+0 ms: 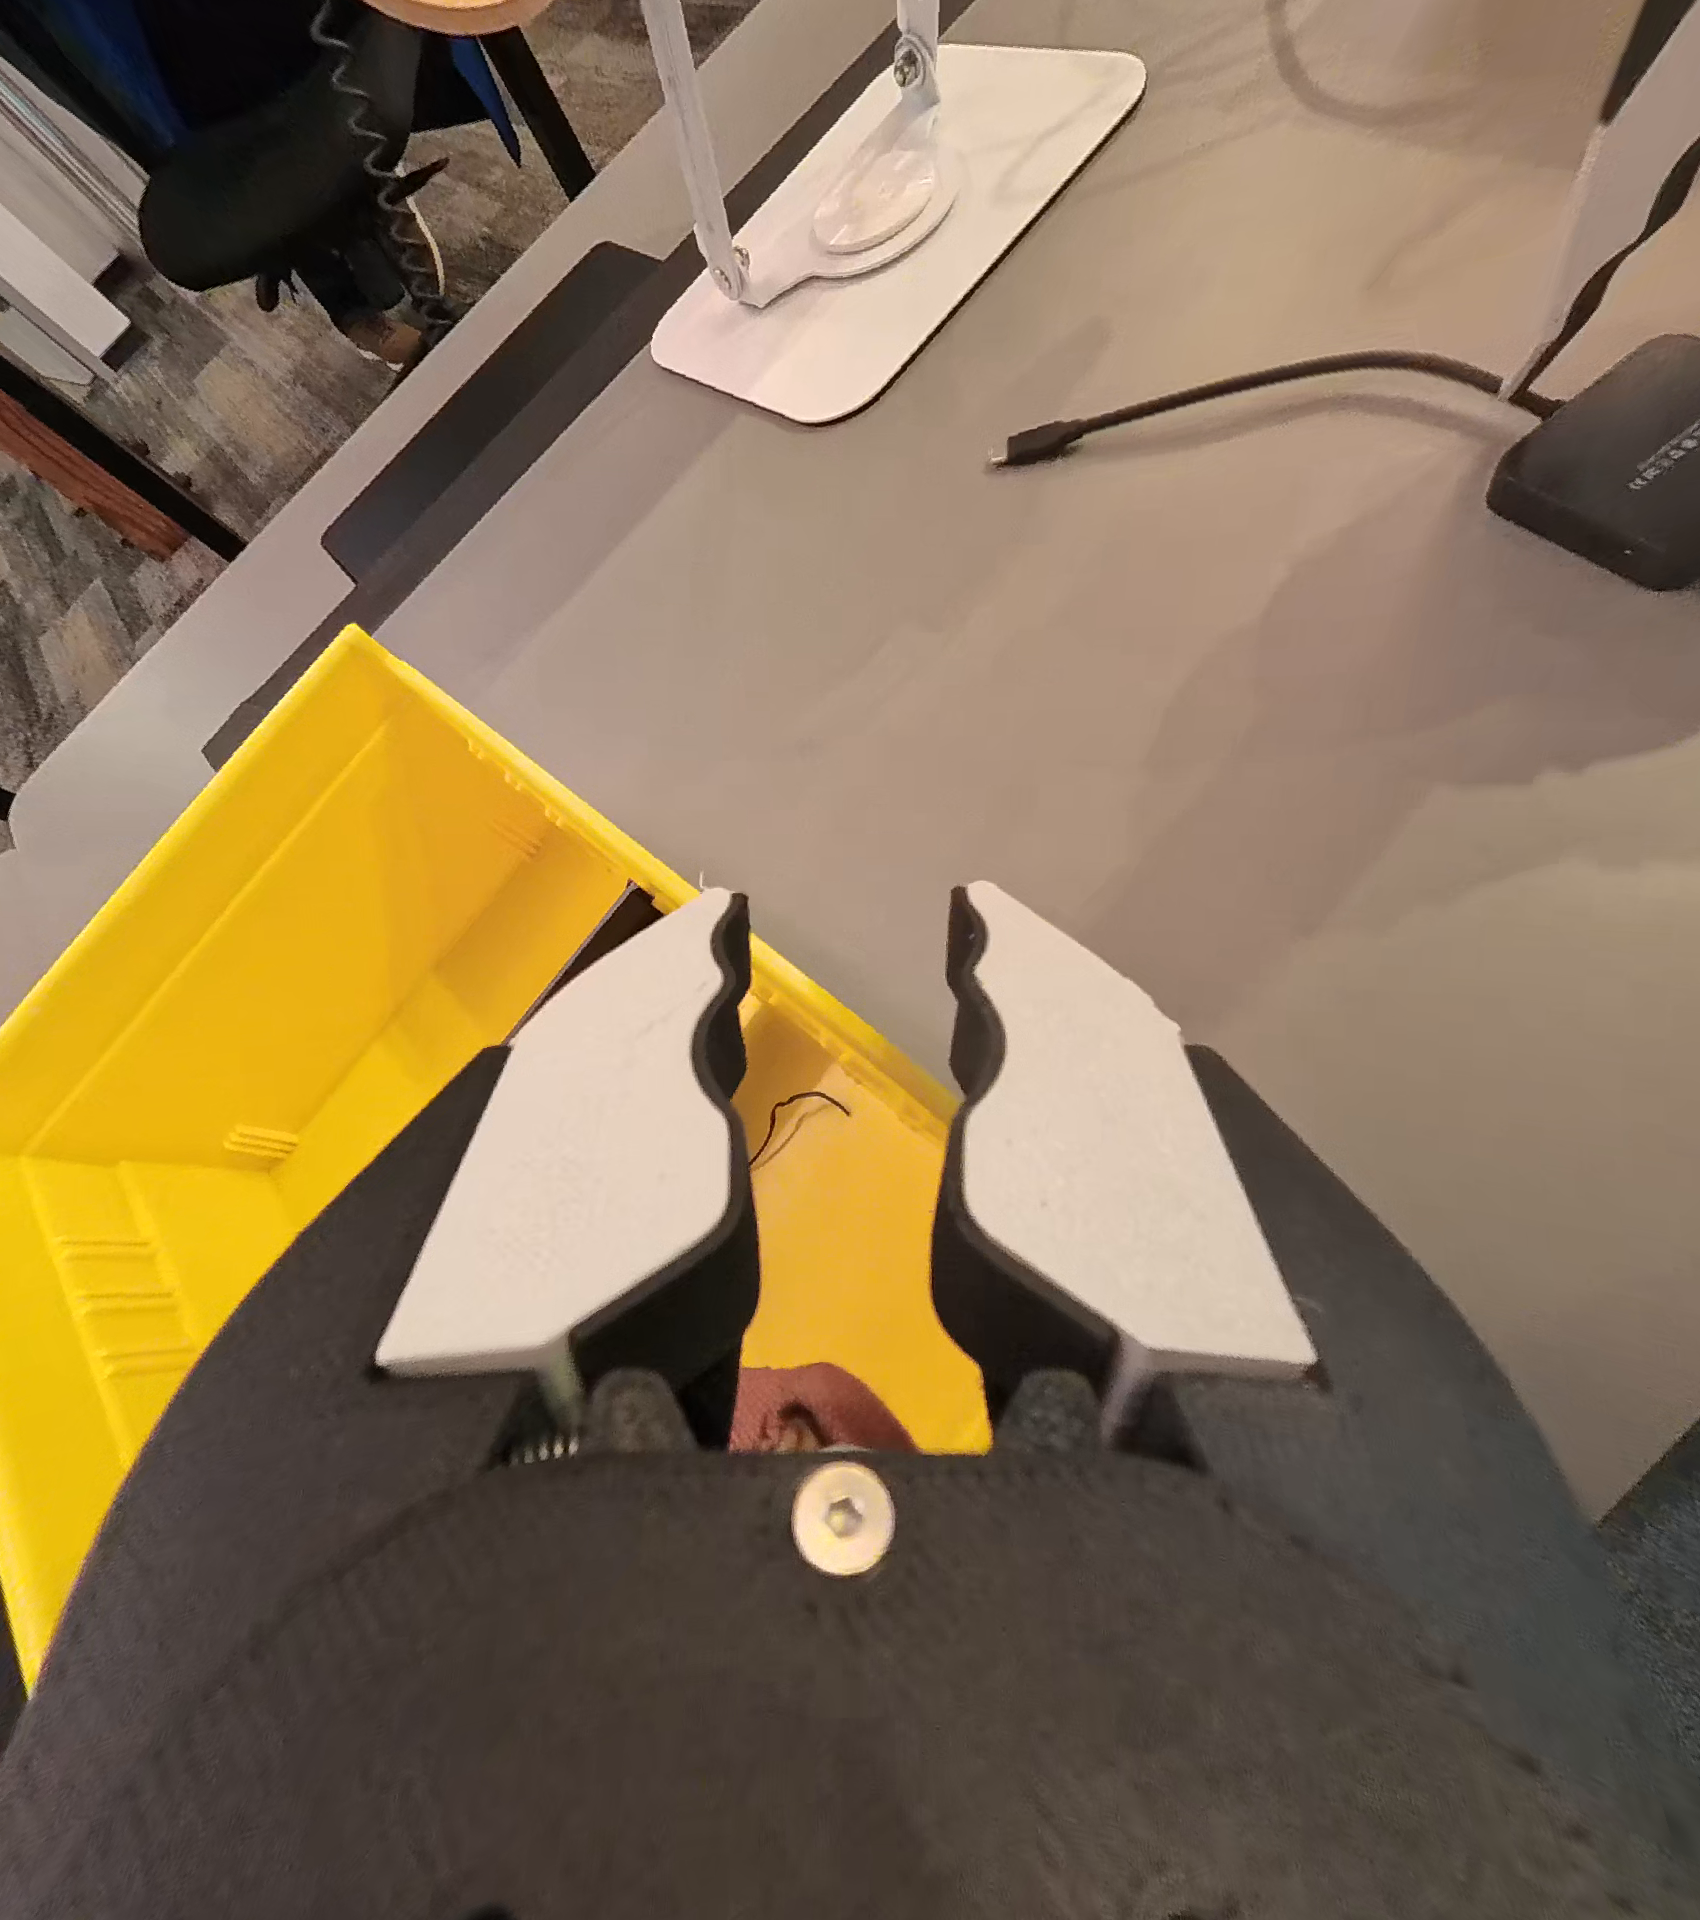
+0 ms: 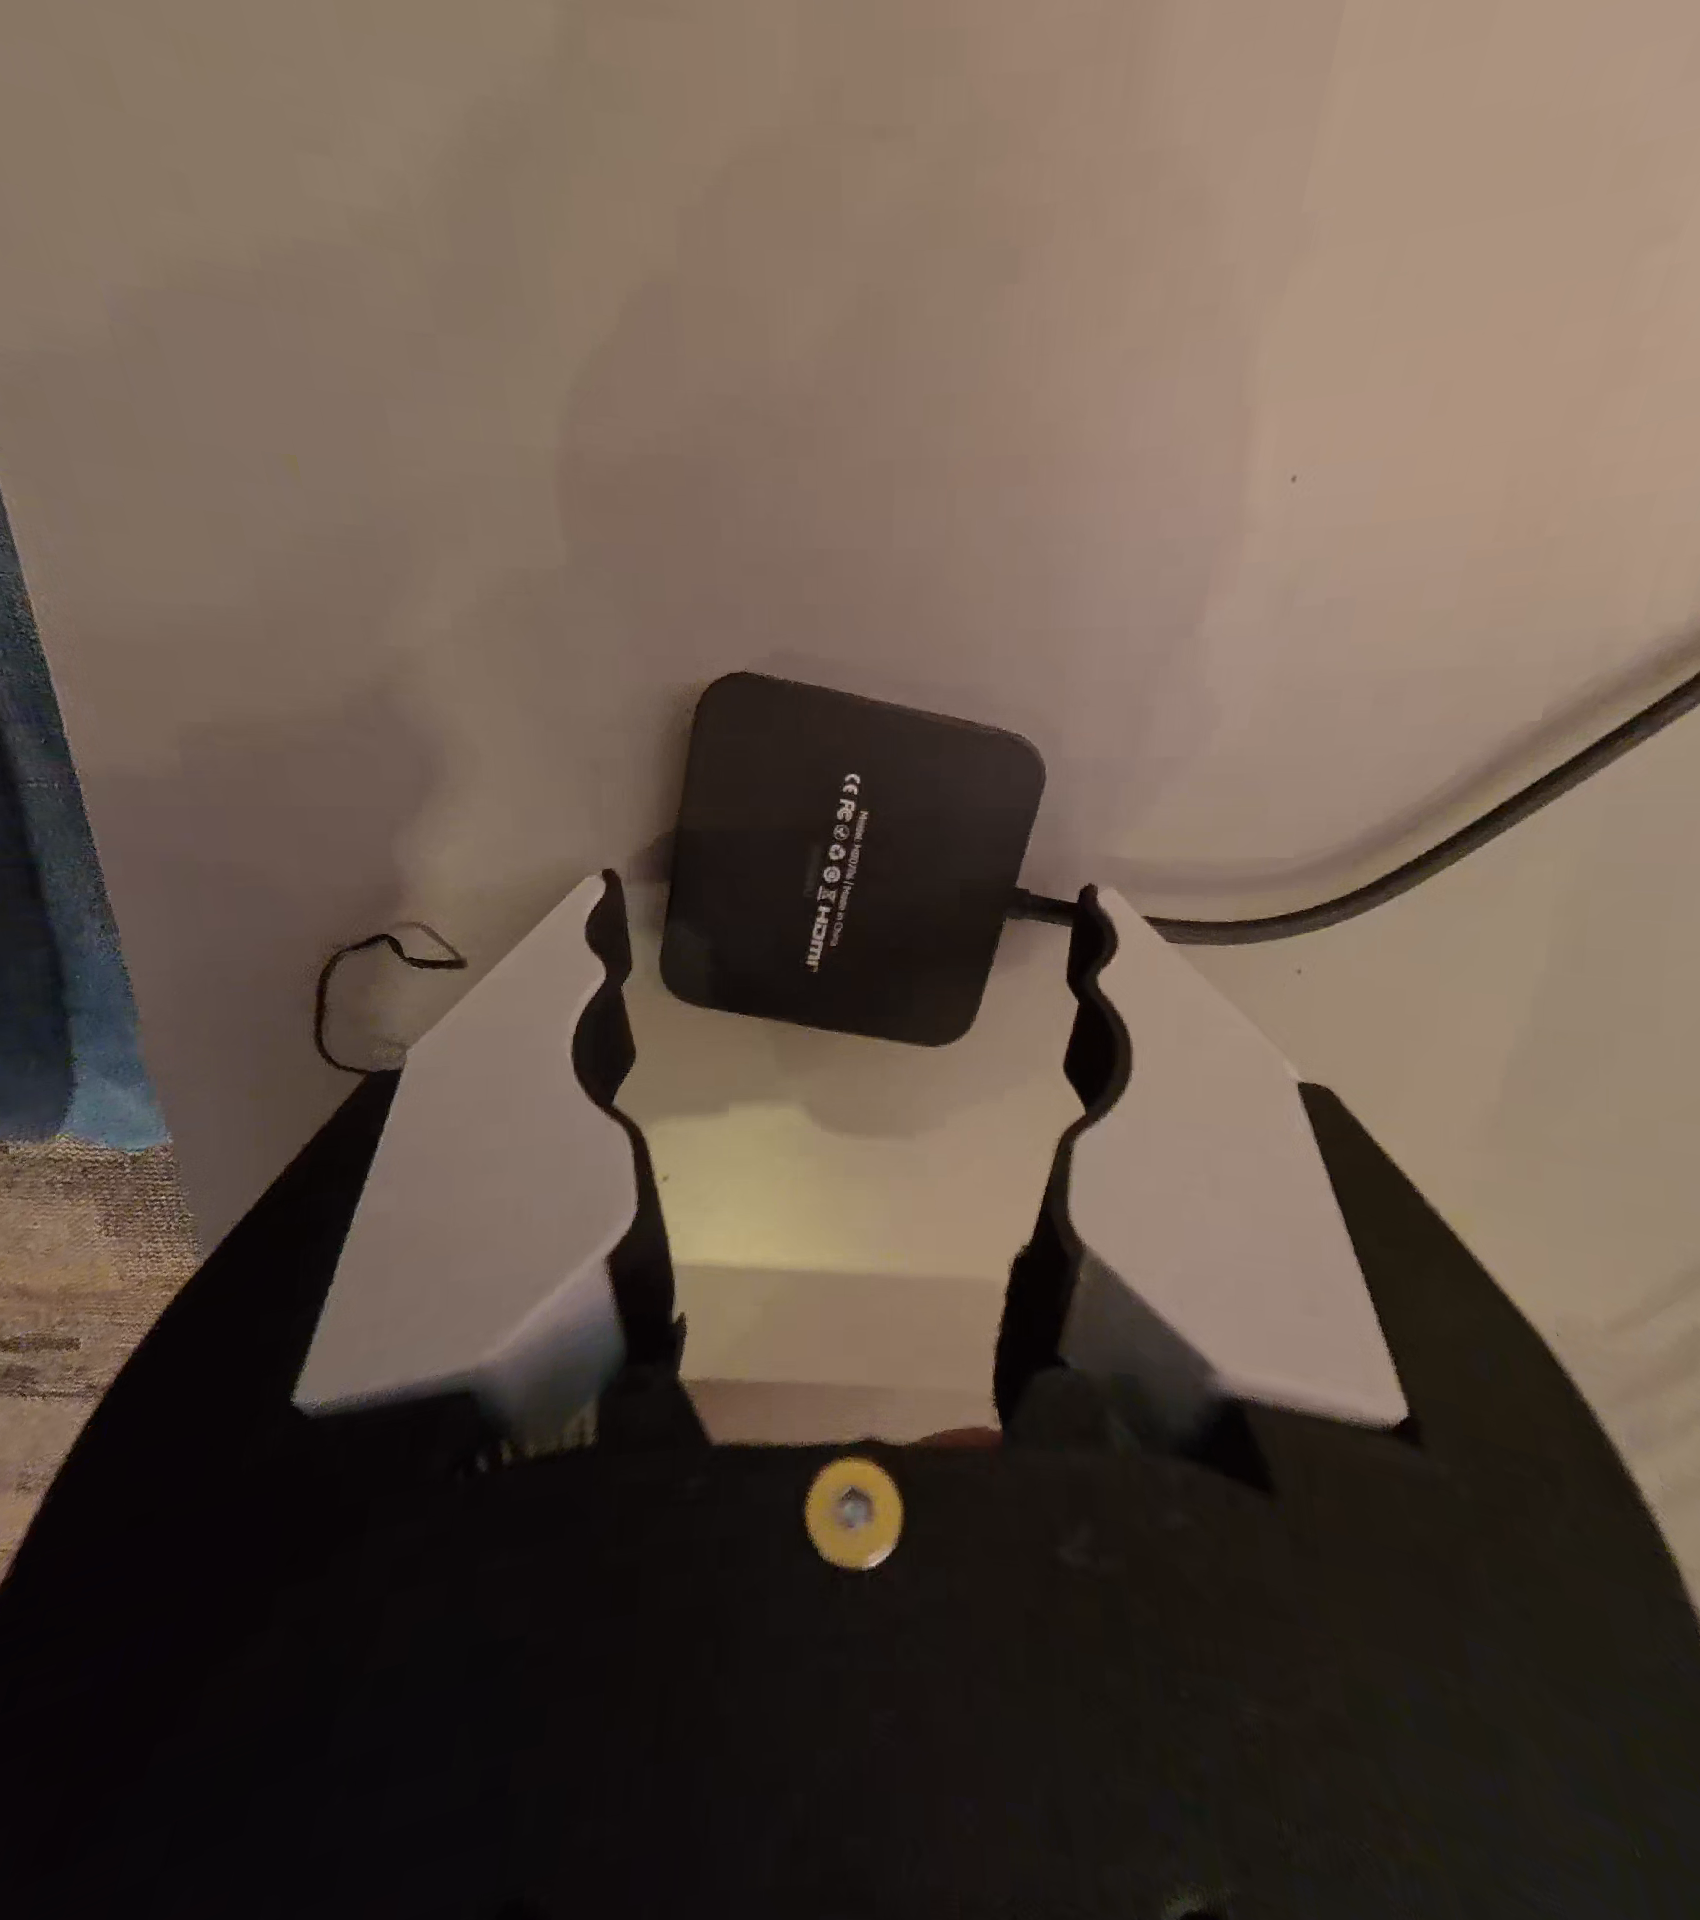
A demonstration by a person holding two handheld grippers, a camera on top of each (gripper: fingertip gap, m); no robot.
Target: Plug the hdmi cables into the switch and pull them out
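**Both grippers empty, switch just ahead of your right one**

Your right gripper [image 2: 851,904] has its jaws spread wide with nothing between them. The black switch [image 2: 851,857] lies flat on the grey table [image 2: 1345,312] just past the fingertips, lined up with the gap; from this view you cannot tell whether the tips touch it. A dark cable [image 2: 1448,842] leaves the switch's right side, passes behind your right fingertip and curves away toward the upper right edge. A thin black wire loop [image 2: 378,971] lies on the table just left of your left finger.

Your left gripper [image 1: 851,925] also has its jaws apart and holds nothing. It hangs over the near corner of a yellow plastic bin [image 1: 202,1018] that sits at the table's left edge; a thin black thread [image 1: 794,1117] lies inside the bin between the fingers. Farther out, well apart from this gripper, the switch shows at the right edge of the left wrist view, with a black cable [image 1: 1189,400] running from behind it to the left and ending in a small loose plug [image 1: 1017,452] on the bare table. Beyond that stands a white lamp base [image 1: 887,239] with its white arm rising out of view. Patterned carpet [image 1: 233,395] lies past the table's far edge.
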